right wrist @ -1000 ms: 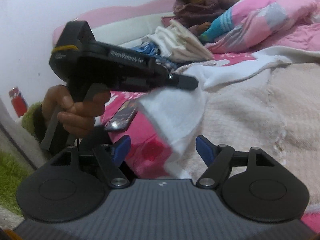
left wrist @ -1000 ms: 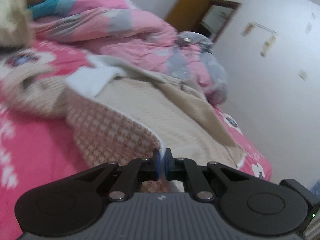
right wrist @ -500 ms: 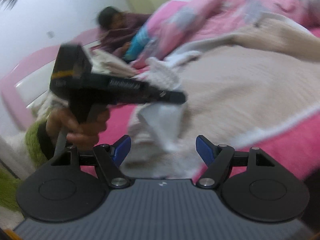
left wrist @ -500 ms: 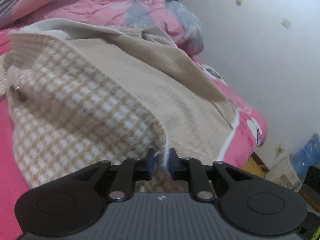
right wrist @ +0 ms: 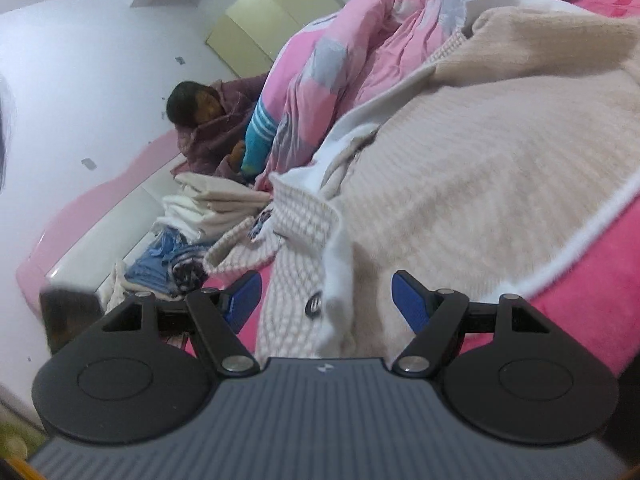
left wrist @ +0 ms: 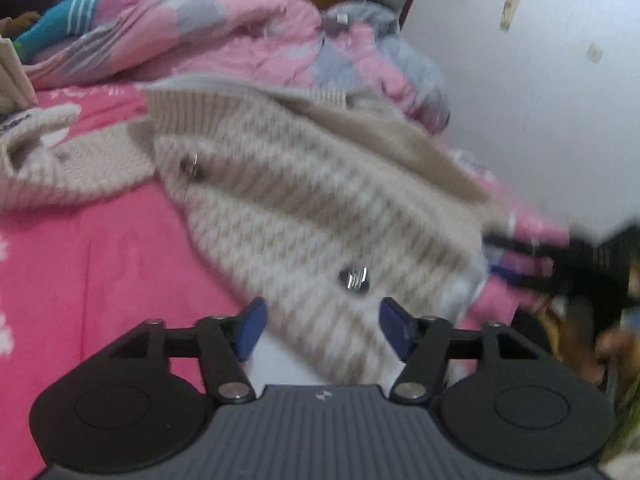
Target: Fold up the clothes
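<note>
A beige and white houndstooth cardigan [left wrist: 304, 208] with dark buttons lies on the pink bed, its front panel folded over the plain beige inside. My left gripper [left wrist: 320, 326] stands open just over the cardigan's near hem, holding nothing. In the right wrist view the same cardigan [right wrist: 460, 184] fills the middle, its white-lined edge and a button [right wrist: 313, 304] lying between the fingers of my open right gripper [right wrist: 326, 300]. The right gripper's dark fingers [left wrist: 520, 260] show blurred at the cardigan's right edge in the left wrist view.
A pink patchwork quilt [left wrist: 208, 28] is heaped at the back of the bed. A stack of folded clothes [right wrist: 208, 208] sits by the pink headboard, and a person [right wrist: 208, 120] sits behind it. A white wall [left wrist: 540, 92] runs along the right.
My left gripper has opened and let go of the cardigan's edge, which now lies folded over. The right gripper has swung closer to the cardigan and stays open.
</note>
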`<state>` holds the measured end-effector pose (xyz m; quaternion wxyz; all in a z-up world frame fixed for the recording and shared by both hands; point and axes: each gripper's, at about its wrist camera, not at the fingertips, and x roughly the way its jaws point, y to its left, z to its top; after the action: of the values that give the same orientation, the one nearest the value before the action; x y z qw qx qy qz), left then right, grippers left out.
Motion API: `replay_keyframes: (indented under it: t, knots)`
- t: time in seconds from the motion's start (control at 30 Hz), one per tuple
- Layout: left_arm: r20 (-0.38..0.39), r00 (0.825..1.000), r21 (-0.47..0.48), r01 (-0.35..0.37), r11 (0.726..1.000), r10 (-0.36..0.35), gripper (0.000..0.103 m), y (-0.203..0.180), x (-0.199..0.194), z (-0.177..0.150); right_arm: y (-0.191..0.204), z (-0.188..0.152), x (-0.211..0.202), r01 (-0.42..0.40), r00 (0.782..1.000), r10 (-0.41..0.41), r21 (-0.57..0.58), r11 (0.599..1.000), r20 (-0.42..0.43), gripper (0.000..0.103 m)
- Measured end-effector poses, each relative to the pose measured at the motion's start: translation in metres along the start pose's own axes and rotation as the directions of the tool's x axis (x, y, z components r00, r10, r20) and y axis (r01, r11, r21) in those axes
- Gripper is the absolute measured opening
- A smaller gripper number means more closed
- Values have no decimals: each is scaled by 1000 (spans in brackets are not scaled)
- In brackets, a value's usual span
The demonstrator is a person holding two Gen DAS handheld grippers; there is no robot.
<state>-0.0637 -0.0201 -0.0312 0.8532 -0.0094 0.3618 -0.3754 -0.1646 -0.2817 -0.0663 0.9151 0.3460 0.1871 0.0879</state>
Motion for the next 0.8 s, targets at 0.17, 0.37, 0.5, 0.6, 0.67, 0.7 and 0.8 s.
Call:
replay_keyframes:
  t: [0.17,0.37,0.5,0.6,0.67,0.7,0.8]
  knots:
    - [-27,1000,4,5,1000,-4,75,-6,2,-18,1,14,17,14,1000,-13,33,999,-24,71]
    - [-44,999,-4,-5,1000,5,75,-8,9,-23,6,19,45,43,989,-42,5,999,-142,69]
    - [-38,999,14,-3,1000,4,77,-10,10,-25,6,18,55,63,982,-59,18,998,-181,56]
    - [-35,999,25,-1,1000,2,78,-11,11,-26,8,19,60,74,979,-67,29,997,-194,40]
    - [-35,999,31,1,1000,0,78,-12,12,-27,12,20,62,74,978,-68,24,997,-198,32]
    - [-35,999,35,1,999,0,79,-12,12,-27,15,20,63,74,977,-69,16,997,-199,28]
    - [-34,999,50,-5,999,7,79,-14,14,-27,23,19,66,88,973,-92,-29,996,-211,23]
